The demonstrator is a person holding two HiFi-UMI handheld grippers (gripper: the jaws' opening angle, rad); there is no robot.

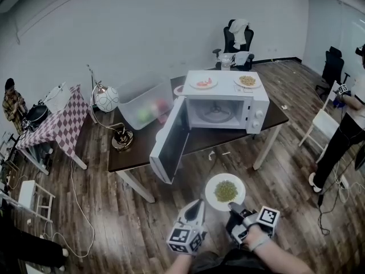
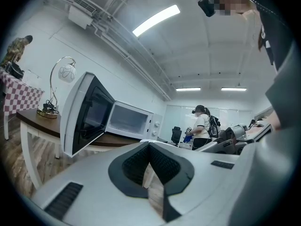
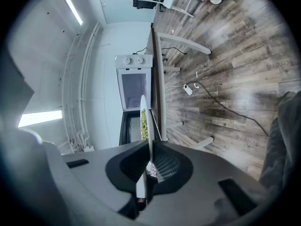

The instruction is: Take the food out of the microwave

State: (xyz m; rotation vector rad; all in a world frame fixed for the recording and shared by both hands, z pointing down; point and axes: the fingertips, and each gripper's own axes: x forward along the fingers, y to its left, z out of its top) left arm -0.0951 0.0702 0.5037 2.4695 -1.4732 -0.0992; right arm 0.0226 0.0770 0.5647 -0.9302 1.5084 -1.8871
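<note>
Plate of food (image 1: 225, 192): level, face up | right gripper (image 1: 234, 208) clamps rim | left gripper (image 1: 197, 205) jaws closed, empty

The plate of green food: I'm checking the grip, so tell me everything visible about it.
Round white plate, ceramic-looking, with a heap of small green food at its middle. It hangs roughly level over the floor before the open microwave. The right gripper is shut on its near rim; nothing else touches it.

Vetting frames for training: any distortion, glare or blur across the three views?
Head view: fisheye bends straight lines, corners dark, microwave sharp. Left gripper view: ceiling light blown out, edges vignetted. Right gripper view: picture rolled sideways, plate seen edge-on, bright strip glaring at left.
</note>
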